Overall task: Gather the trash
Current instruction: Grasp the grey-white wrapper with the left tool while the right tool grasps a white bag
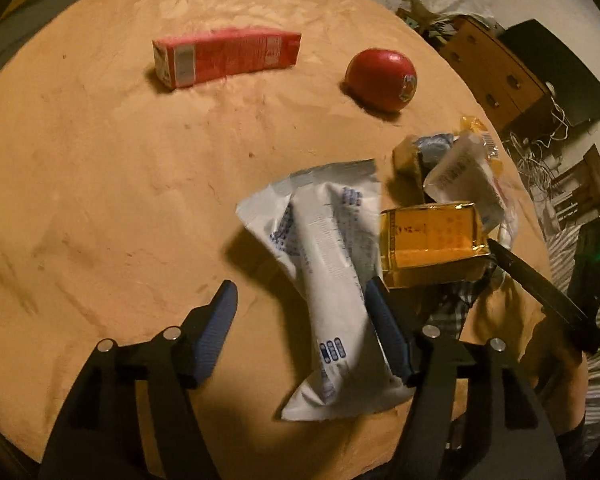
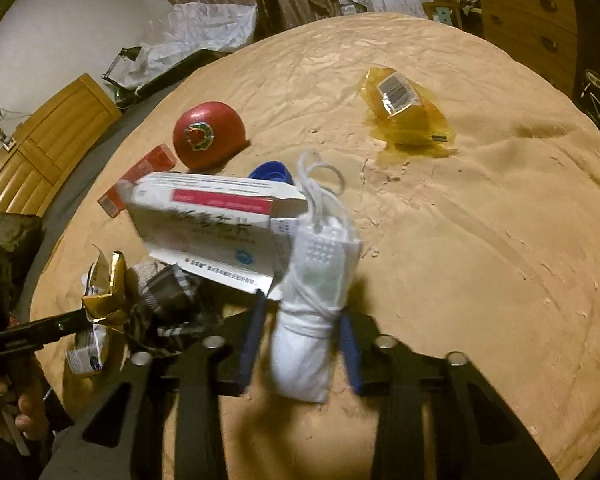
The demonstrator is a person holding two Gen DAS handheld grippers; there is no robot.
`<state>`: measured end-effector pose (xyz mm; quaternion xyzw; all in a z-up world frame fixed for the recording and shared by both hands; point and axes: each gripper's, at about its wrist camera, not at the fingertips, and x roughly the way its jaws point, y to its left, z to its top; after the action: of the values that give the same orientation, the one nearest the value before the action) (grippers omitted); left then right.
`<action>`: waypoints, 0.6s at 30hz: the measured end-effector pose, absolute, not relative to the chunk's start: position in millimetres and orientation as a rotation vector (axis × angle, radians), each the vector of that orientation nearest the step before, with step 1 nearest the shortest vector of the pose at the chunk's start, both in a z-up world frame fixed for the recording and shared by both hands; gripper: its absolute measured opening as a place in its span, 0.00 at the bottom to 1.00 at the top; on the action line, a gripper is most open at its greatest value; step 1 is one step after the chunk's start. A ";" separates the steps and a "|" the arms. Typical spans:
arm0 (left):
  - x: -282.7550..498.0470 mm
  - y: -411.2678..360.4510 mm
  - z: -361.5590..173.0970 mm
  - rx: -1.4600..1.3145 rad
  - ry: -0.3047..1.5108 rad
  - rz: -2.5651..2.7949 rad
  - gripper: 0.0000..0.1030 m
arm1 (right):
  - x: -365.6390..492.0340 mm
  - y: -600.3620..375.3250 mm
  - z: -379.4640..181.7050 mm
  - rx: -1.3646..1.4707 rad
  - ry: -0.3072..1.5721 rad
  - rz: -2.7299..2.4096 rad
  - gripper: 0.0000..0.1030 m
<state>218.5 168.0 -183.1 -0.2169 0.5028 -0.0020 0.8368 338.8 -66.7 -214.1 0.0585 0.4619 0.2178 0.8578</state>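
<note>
In the left wrist view my left gripper [image 1: 300, 300] is open, with a white and blue wrapper [image 1: 328, 272] lying between its blue pads, against the right one. A gold packet [image 1: 432, 240] and crumpled wrappers [image 1: 460, 168] lie to the right. In the right wrist view my right gripper [image 2: 302, 312] stands half open around a white bundle with a cord [image 2: 316, 280], which hangs between the pads. A white medicine box [image 2: 216, 224] lies just beyond. A yellow wrapper [image 2: 408, 112] lies farther right.
The round table has a tan cloth [image 1: 100, 200]. A red carton [image 1: 228, 56] and a red round object [image 1: 382, 78] lie at the far side. A wooden cabinet [image 1: 496, 76] and cables stand beyond the table's right edge. White plastic sheets [image 2: 204, 28] lie behind.
</note>
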 end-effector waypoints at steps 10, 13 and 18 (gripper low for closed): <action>200.5 145.1 -170.5 -0.413 0.959 0.025 0.27 | 302.1 -76.3 -195.3 0.104 0.875 0.452 0.26; 191.1 141.0 -159.1 -0.370 0.921 0.055 0.26 | 284.8 -78.8 -183.6 0.075 0.832 0.445 0.26; 170.7 136.8 -138.2 -0.314 0.855 0.099 0.26 | 250.5 -87.2 -160.3 0.054 0.751 0.425 0.26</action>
<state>170.7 136.8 -138.2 -0.1517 0.4129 0.0478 0.8968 250.5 -87.2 -160.3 0.0259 0.3637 0.2058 0.9081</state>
